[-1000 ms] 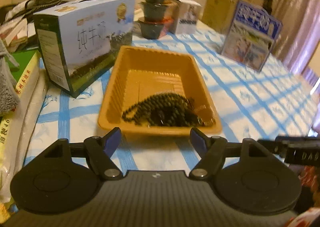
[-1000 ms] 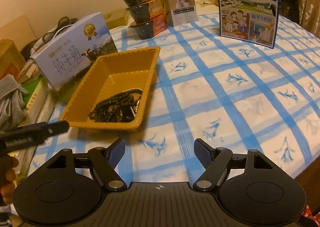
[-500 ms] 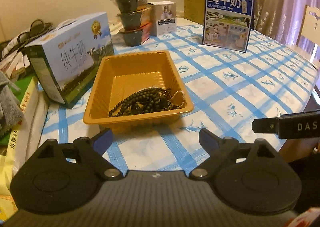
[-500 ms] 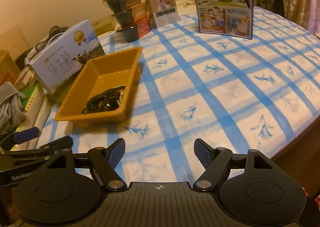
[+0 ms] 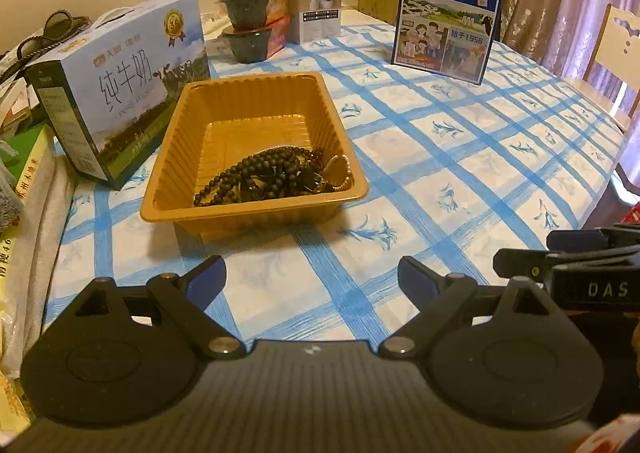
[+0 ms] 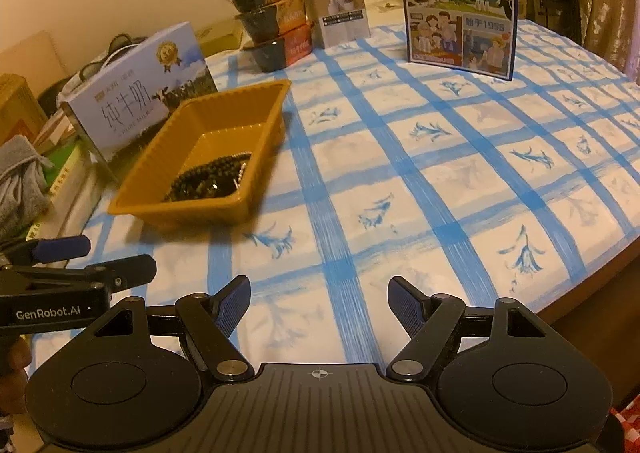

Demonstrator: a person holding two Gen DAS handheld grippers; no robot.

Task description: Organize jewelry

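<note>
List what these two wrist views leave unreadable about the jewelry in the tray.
- Bead strands: tangled in the left view; piece count unclear.
- Right view: the tray near wall hides the pile's lower part.
- Pale chain: clasp too small.

Bare tablecloth (image 6: pixel 400 181) right of tray (image 6: pixel 192 209)

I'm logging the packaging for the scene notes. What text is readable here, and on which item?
"纯牛奶", "从小喝的奶": upright blue milk carton.
"纯牛奶", "PURE MILK": light blue milk box lying beside the tray.
"GenRobot.AI": left hand-held gripper.
"DAS", cut off: right hand-held gripper.
Stacked bowls, small white box: print too small to read.
</note>
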